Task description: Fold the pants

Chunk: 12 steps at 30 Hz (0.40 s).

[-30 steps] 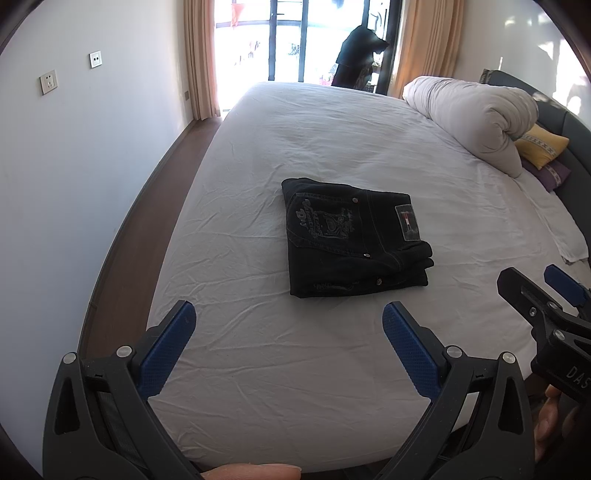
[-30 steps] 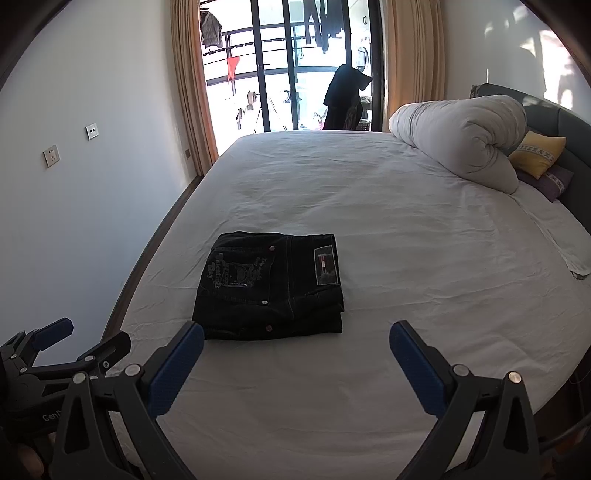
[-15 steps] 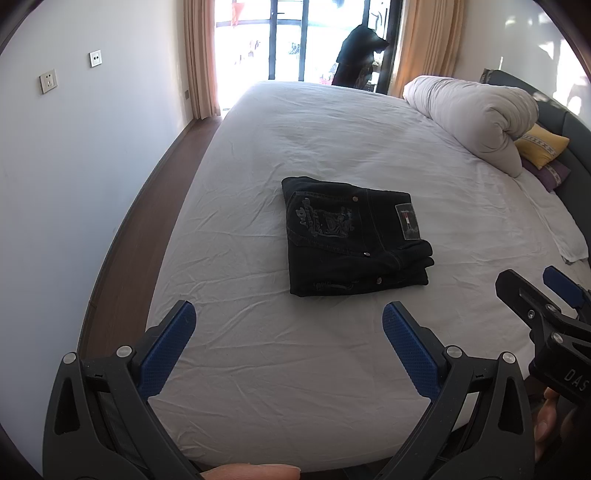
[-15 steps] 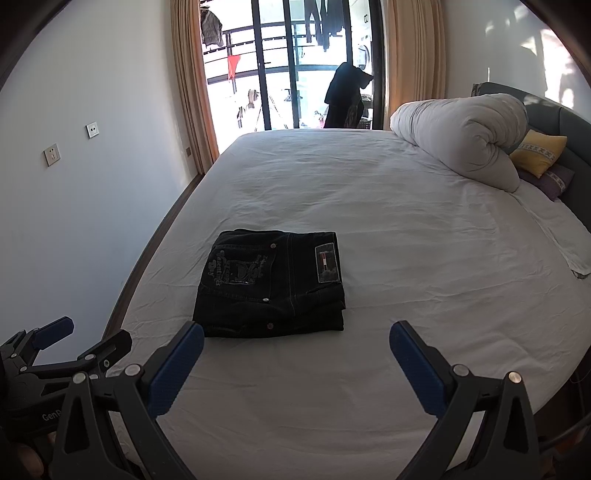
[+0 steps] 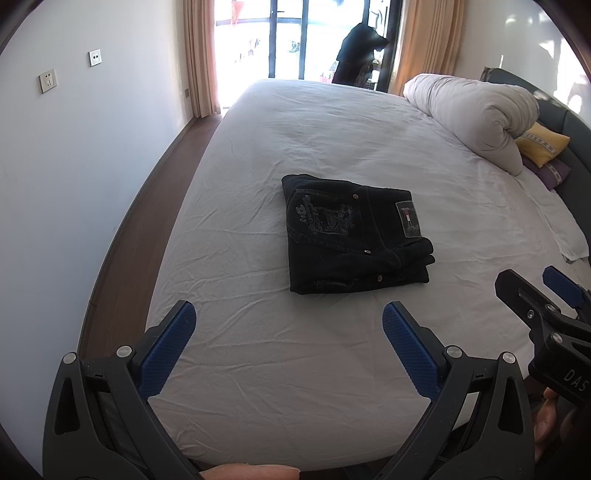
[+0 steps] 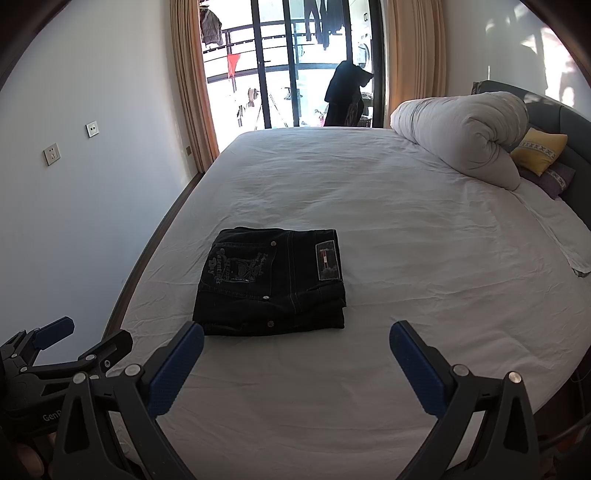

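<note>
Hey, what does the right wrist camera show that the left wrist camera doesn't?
Only the right wrist view shows clothes hanging on the balcony and the left gripper at its lower left. Only the left wrist view shows the right gripper at its right edge. Both show the folded black pants lying on the white bed, the rolled duvet, and their own wide-open blue-padded jaws empty.
</note>
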{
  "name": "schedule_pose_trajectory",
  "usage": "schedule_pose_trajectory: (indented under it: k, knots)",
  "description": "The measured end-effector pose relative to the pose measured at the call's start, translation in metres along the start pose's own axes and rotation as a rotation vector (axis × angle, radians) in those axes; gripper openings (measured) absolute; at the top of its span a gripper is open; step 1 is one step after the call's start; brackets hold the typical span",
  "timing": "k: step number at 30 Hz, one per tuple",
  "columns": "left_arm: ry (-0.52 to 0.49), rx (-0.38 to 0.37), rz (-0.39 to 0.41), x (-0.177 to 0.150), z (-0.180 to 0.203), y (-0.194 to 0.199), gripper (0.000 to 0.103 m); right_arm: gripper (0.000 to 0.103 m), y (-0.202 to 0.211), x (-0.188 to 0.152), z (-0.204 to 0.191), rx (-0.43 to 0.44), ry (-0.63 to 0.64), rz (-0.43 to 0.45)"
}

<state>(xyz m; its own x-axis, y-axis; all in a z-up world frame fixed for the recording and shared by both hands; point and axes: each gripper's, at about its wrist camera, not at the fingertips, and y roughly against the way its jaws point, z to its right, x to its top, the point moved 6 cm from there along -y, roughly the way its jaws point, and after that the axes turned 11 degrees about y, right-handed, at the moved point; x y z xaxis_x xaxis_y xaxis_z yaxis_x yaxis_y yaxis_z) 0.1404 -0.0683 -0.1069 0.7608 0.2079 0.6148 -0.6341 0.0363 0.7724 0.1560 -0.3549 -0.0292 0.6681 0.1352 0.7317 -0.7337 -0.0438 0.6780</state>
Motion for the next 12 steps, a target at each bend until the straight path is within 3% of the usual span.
schedule_pose_trajectory:
  k: [12]
  knots:
    - [0.002, -0.002, -0.007, 0.0007, -0.0023, -0.0037, 0.103, 0.103, -0.0023, -0.0064, 0.0026, 0.007, -0.001, -0.009]
